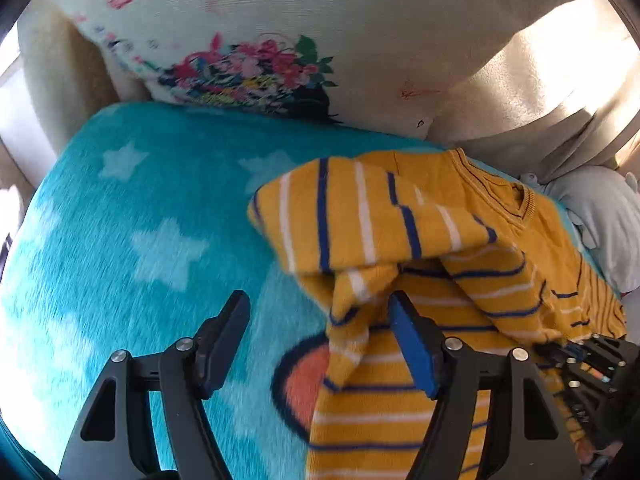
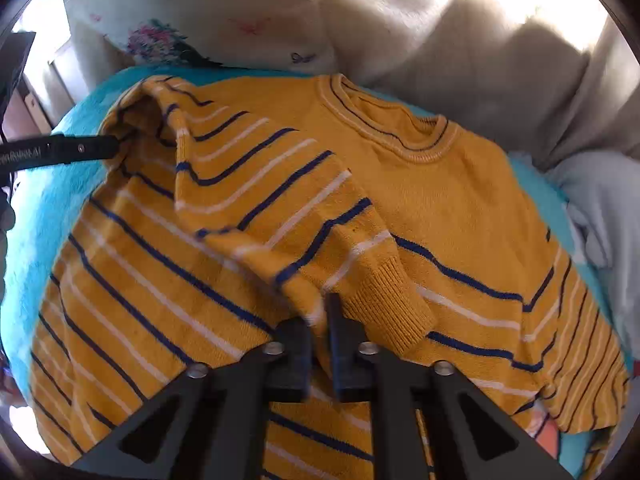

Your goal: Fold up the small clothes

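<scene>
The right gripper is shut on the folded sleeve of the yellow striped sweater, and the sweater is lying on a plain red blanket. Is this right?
Not fully. The right gripper is indeed shut on the sleeve of the yellow striped sweater, but the blanket is turquoise with pale stars, not plain red. The left wrist view shows this best.
</scene>
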A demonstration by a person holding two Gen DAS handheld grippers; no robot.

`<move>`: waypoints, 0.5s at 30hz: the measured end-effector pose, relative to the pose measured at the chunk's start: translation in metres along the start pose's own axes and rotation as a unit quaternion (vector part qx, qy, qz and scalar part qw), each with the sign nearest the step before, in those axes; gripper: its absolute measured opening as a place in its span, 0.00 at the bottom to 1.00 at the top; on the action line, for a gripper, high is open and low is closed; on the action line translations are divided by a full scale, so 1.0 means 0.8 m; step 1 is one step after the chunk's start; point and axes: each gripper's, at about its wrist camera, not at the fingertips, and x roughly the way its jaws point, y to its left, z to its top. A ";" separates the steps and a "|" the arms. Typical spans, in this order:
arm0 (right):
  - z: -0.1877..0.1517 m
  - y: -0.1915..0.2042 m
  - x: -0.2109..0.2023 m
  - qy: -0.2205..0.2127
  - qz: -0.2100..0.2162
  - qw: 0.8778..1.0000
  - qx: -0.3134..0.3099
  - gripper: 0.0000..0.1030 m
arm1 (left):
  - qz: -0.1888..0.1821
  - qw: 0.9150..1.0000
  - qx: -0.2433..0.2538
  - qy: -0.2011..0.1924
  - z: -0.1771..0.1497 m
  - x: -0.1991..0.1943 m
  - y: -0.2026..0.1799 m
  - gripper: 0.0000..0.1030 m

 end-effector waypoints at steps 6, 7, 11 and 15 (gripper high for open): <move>0.030 -0.036 -0.037 -0.009 0.049 0.997 0.064 0.04 | -0.035 0.999 0.014 0.015 0.007 -0.012 0.001 0.09; 0.036 -0.043 -0.051 -0.016 0.055 0.996 0.070 0.04 | -0.044 0.999 0.021 0.009 0.004 -0.026 0.004 0.09; 0.045 -0.073 -0.108 -0.031 0.098 0.990 0.097 0.04 | -0.083 0.996 0.028 0.000 -0.013 -0.075 0.025 0.09; 0.039 -0.112 -0.150 -0.025 0.207 0.965 0.162 0.04 | -0.139 0.990 0.027 -0.003 -0.036 -0.113 0.040 0.09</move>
